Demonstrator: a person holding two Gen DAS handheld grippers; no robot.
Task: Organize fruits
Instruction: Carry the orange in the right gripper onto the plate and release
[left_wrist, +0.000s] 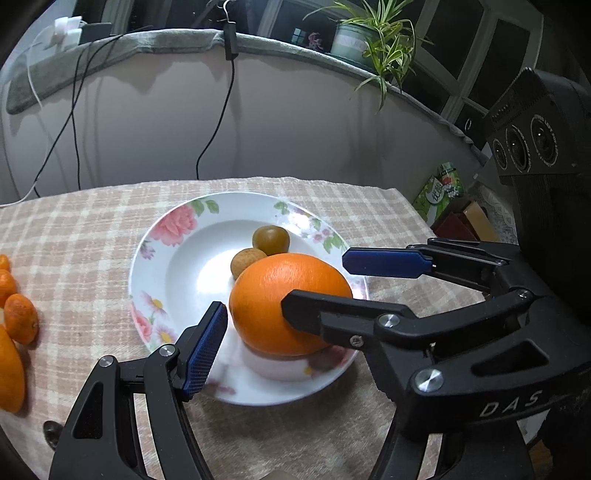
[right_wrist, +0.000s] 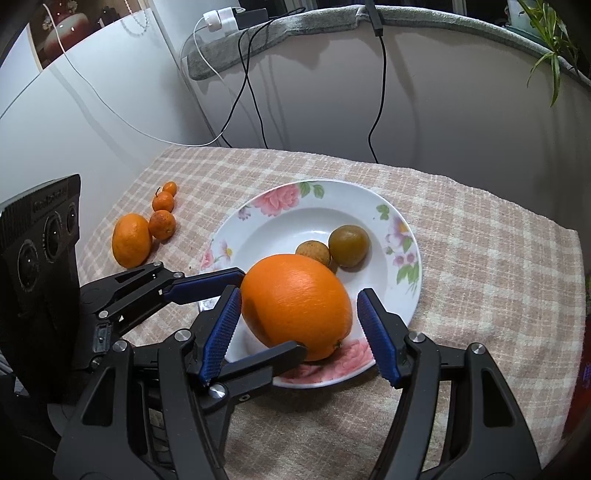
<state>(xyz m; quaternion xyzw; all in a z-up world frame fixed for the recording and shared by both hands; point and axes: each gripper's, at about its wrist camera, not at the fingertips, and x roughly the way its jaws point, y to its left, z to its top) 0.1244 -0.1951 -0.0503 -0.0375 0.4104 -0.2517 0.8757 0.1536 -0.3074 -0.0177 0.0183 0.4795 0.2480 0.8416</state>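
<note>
the big round orange (right_wrist: 295, 299) sits on the near side of the white plate with pink flowers (right_wrist: 373, 195), just in front of a small tan fruit (right_wrist: 313, 252) and a green-brown round fruit (right_wrist: 349, 245). i think it is placed there because the plate is the collecting place for the fruits.

both tools stand around this orange from crossing directions. the right gripper (right_wrist: 299, 293) is wide open; its left blue pad is very near the peel, and the right pad shows a clear gap, so it grips nothing. the left gripper (right_wrist: 270, 312) is also spread wide, with one finger behind the orange and one low in front; its near pad is apart from the peel.

the orange has bright, finely dimpled skin and looks firm. an oval mandarin (right_wrist: 132, 240) and smaller ones (right_wrist: 161, 224) wait on the beige checked cloth (right_wrist: 480, 258), well apart from the plate.
</note>
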